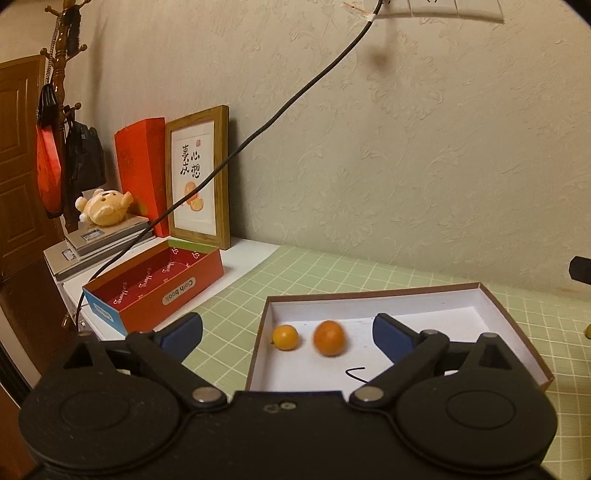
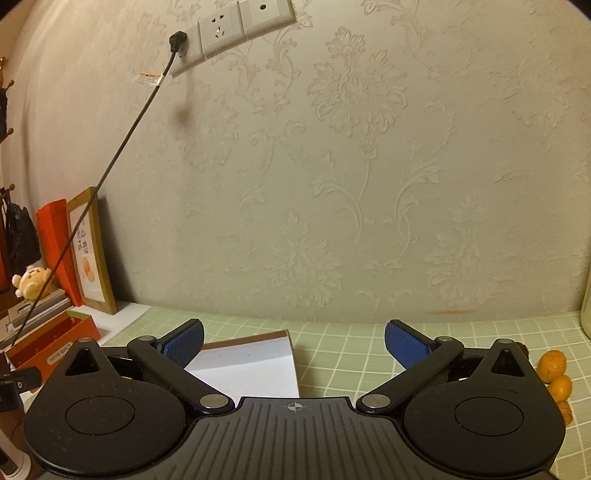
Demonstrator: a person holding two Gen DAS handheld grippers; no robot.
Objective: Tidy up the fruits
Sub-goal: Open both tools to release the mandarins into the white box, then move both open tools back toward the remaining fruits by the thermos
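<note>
A shallow brown box with a white inside (image 1: 480, 314) lies on the green grid mat. Two orange fruits lie in its left part: a small one (image 1: 285, 336) and a larger one (image 1: 329, 338), which looks blurred. My left gripper (image 1: 288, 332) is open and empty, hovering over the box's near left side, fruits between its fingers' span. My right gripper (image 2: 293, 341) is open and empty above the mat; the box's corner (image 2: 255, 354) shows under it. Three orange fruits (image 2: 552, 363) lie on the mat at its right.
An open red box (image 1: 177, 280), a framed picture (image 1: 197, 177), a red carton, a plush toy (image 1: 105, 208) on stacked books stand at the left. A black cable (image 1: 258, 129) hangs from the wall socket (image 2: 218, 29). A coat rack stands far left.
</note>
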